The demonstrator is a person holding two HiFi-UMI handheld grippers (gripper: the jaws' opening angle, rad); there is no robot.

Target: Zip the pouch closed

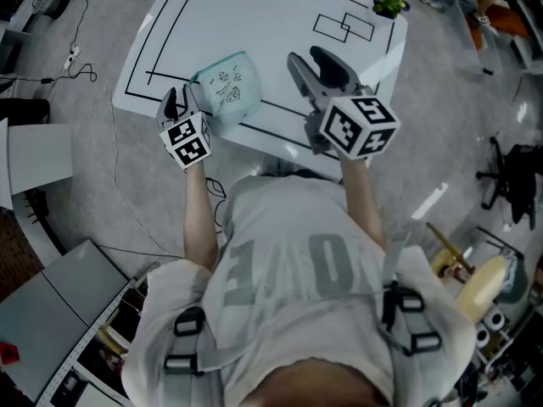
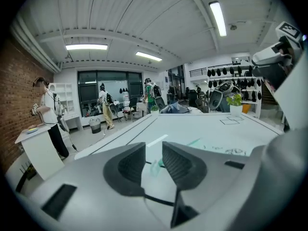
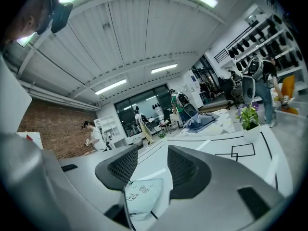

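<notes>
**White table, pouch at front edge, both grippers open**

White table (image 1: 254, 7) with black tape lines (image 1: 161, 41) in a workshop room; grey floor around it. Small potted plant (image 1: 389, 2) stands at the table's far corner, about 1 o'clock in the head view.

Pale green pouch (image 1: 227, 87) lies flat on the table near the front edge, at 9 o'clock of the right gripper (image 1: 310, 60) and well apart from it.

Left gripper (image 1: 180, 104) sits at the pouch's 7 o'clock corner, tips right at its edge. In the left gripper view the left gripper (image 2: 153, 150) has its jaws a narrow gap apart. A sliver of pale green shows in that gap, but the pads are not pressing on it. More of the pouch (image 2: 226, 150) lies at 3 o'clock.

Right gripper (image 3: 151, 160) has its jaws clearly apart with nothing gripped. The pouch (image 3: 143, 194) shows below and beyond them at 6 o'clock, and the plant (image 3: 248, 115) at 2 o'clock.
</notes>
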